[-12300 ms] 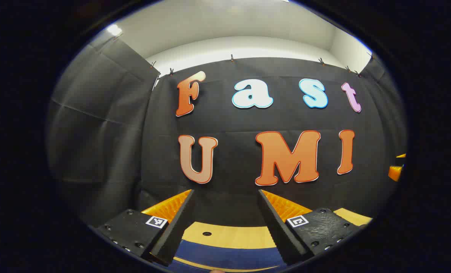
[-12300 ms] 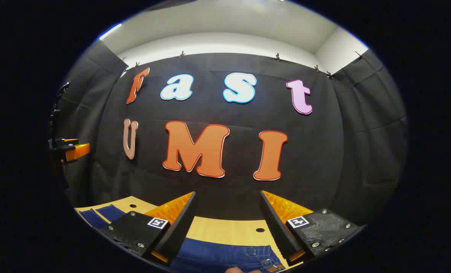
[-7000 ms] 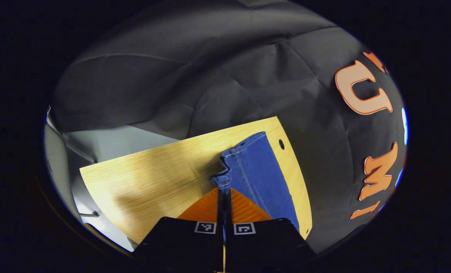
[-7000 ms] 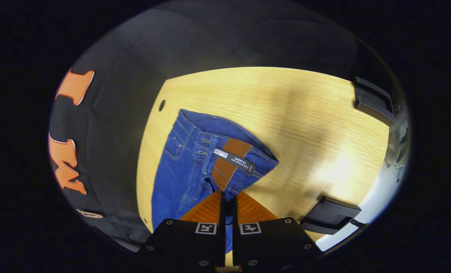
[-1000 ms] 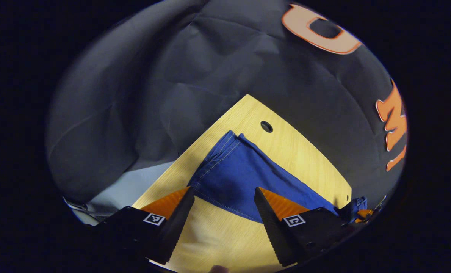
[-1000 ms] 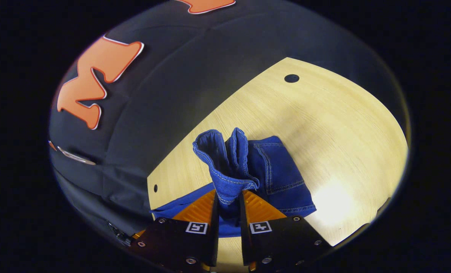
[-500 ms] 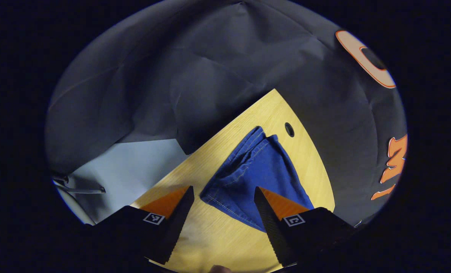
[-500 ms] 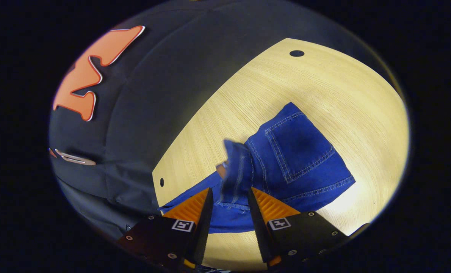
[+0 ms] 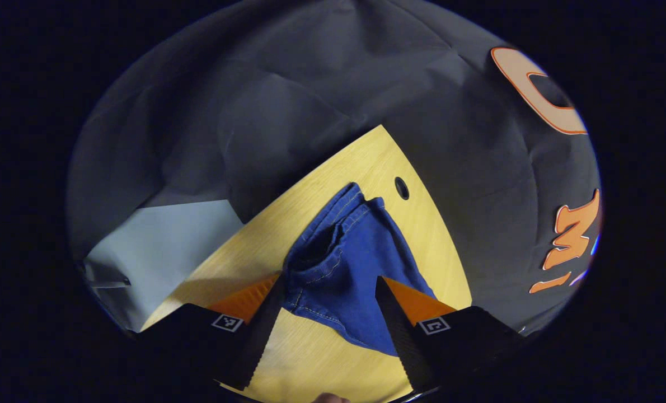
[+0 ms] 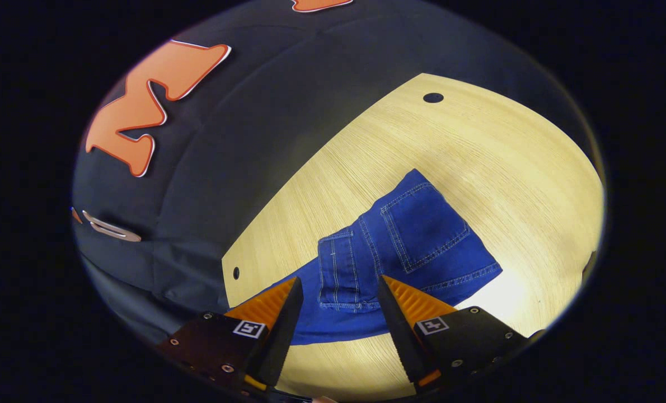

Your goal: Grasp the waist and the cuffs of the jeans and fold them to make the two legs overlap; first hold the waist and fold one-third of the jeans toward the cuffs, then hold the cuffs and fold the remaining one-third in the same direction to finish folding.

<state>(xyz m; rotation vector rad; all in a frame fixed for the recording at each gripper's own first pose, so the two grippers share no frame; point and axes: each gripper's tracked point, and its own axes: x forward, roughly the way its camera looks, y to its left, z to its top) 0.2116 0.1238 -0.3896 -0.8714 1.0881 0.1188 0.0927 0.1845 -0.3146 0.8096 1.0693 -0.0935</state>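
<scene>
Both your grippers are spread wide, gripping nothing. Biggest thing first: the wooden table (image 10: 478,168), with the jeans (image 10: 417,235) lying on it. In the right gripper view the waist end with its back pocket sits just ahead of your right gripper (image 10: 336,288). In the left gripper view the rumpled cuffs (image 9: 333,246) lie right between your left gripper (image 9: 328,284) fingers.

There is one pair of blue jeans (image 10: 417,240) lying on one wooden table (image 10: 512,168), two round holes in the tabletop in the right gripper view, one (image 10: 433,98) far and one (image 10: 236,273) near, and two hand-held grippers, the left (image 9: 328,305) and the right (image 10: 336,307).
</scene>
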